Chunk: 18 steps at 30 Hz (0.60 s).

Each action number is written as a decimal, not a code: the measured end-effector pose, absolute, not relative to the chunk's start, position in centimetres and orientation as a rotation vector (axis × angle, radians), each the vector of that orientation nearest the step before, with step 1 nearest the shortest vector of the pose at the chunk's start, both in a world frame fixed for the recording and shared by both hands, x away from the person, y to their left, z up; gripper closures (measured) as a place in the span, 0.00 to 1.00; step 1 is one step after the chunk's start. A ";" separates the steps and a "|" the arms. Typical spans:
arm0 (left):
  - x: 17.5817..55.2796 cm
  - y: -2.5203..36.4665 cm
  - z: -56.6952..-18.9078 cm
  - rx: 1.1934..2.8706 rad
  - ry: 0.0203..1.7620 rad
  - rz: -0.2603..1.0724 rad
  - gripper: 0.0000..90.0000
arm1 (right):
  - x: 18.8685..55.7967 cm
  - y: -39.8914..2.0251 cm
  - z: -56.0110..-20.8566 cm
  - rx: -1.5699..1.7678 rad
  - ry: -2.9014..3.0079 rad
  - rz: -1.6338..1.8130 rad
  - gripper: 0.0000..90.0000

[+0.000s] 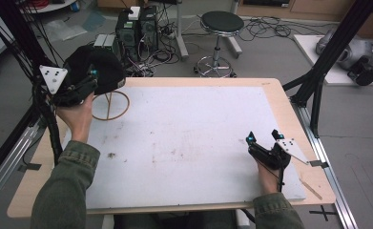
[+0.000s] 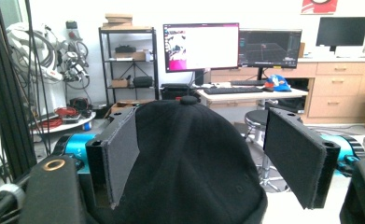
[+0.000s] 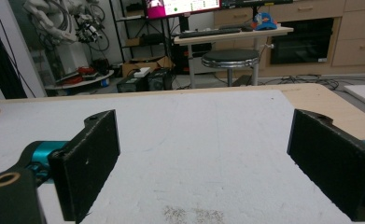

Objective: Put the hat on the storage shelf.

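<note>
1. Two grippers meet our eye. The left gripper stands with its jaws spread wide, a black cap between them; we see a gap on the right side, and on the left we cannot tell whether the pad touches the cloth.
2. From above, we see the left gripper raised at the table's far left corner, with the black cap at its tip, over a wooden ring stand.
3. We find the right gripper with jaws wide apart and nothing between them, low over the white board.
4. From above, that right gripper sits near the board's right edge, well apart from the cap.
5. Beyond the table we see a black stool.
</note>
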State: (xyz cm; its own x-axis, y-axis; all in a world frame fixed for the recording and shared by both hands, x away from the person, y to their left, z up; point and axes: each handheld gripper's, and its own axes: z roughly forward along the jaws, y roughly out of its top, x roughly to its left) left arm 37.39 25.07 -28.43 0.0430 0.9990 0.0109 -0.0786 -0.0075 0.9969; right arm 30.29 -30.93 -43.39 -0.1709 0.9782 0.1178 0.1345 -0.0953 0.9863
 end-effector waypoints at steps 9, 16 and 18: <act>36.7 25.4 -29.5 1.166 1.140 1.217 0.29 | 30.4 -30.9 -43.4 1.288 1.394 1.360 0.10; 35.7 26.2 -30.6 1.160 1.146 1.214 0.29 | 30.4 -30.8 -43.4 1.291 1.394 1.362 0.10; 35.4 26.3 -31.1 1.163 1.149 1.206 0.29 | 30.4 -30.8 -43.4 1.283 1.397 1.361 0.09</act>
State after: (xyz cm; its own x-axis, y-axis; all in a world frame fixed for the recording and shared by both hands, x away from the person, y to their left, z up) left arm 35.41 26.30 -31.12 0.0292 0.9994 -0.0158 -0.0643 0.0176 0.9978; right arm 30.42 -30.80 -43.44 -0.1808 0.9774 0.1100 0.1356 -0.0860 0.9870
